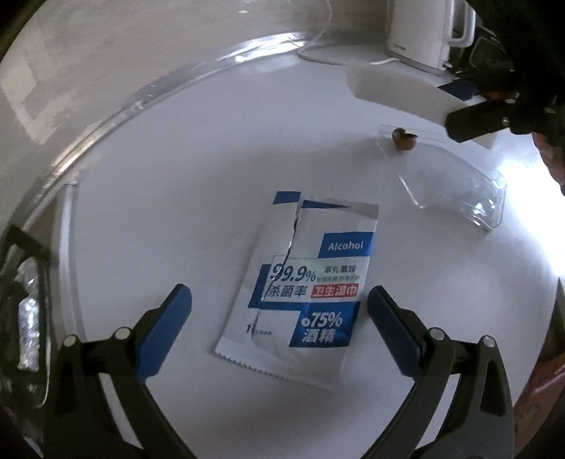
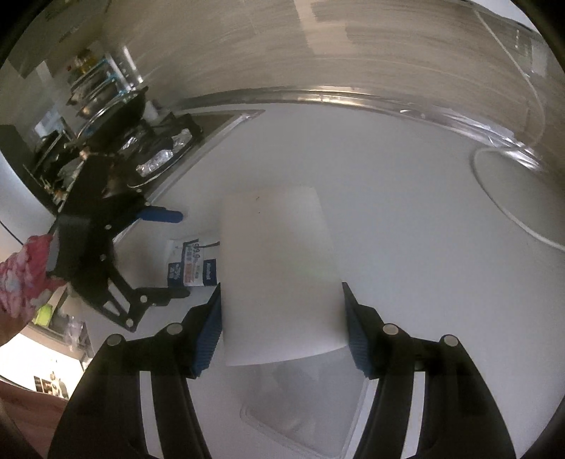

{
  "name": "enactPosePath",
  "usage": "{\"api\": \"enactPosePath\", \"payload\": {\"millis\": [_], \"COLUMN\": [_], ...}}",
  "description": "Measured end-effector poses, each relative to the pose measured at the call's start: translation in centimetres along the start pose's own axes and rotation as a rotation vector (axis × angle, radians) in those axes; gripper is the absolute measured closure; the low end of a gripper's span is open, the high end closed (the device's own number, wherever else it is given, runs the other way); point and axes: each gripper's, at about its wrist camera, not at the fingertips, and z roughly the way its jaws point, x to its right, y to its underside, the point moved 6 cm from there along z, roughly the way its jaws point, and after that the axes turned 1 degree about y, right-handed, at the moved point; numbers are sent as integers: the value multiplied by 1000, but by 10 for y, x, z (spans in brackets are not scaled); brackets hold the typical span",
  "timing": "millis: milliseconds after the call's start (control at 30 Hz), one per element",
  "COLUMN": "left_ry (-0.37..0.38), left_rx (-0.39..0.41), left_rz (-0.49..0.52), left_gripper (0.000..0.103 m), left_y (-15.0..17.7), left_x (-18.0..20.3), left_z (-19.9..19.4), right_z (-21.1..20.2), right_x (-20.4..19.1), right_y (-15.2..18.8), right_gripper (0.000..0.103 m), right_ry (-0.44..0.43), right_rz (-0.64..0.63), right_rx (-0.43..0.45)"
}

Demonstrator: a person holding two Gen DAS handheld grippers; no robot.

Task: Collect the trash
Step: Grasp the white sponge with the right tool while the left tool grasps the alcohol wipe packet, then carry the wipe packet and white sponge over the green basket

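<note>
Landmark: the torn alcohol wipe packet (image 1: 300, 289), blue and white, lying flat on the white desk (image 1: 197, 148).
Left gripper (image 1: 279, 300): hangs over the packet pointing steeply down, its jaws spread wide, one blue pad on each side of the packet's lower half; the pads look clear of it and grip nothing.
Clear plastic tray (image 1: 455, 180): on the desk beyond the packet and to its right, well apart from it, lying empty apart from a small brown scrap (image 1: 403, 137) at its far end.
Right gripper (image 2: 281, 325): its jaws stand part open and are closed on a white paper cup (image 2: 279, 268), a pad pressed to each side of it; from the left view one black finger shows past the tray.
Cup: held off the desk, to the right of the packet as the right wrist view shows it.
Kettle (image 1: 423, 31): white, far behind the packet at the back of the desk, cord trailing beside it.
Stove (image 2: 155, 155): left of the packet, past the desk edge, foil around the burner.
</note>
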Motion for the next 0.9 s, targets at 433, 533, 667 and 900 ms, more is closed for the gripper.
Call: {"api": "enactPosePath", "payload": {"millis": [433,533,667,900], "left_ry": [81,78,70,35], "left_rx": [10,28,56,121], "left_rz": [-82,-128,-191,-260], "left_gripper": [85,92,92,92], "left_y": [-6,-5,2,33], "left_x": [1,3,8,27], "left_z": [-6,-14,-34,-92], "right_z": [-16,-18,-22,-32], "right_x": [-11,-15,-24,-68], "right_y": [9,10,11,27], "right_gripper": [41,41,41,41], "right_ry": [-18,-26,-39,-54], "right_rz": [17,11,1,-20], "right_rx": [40,47,53,54]}}
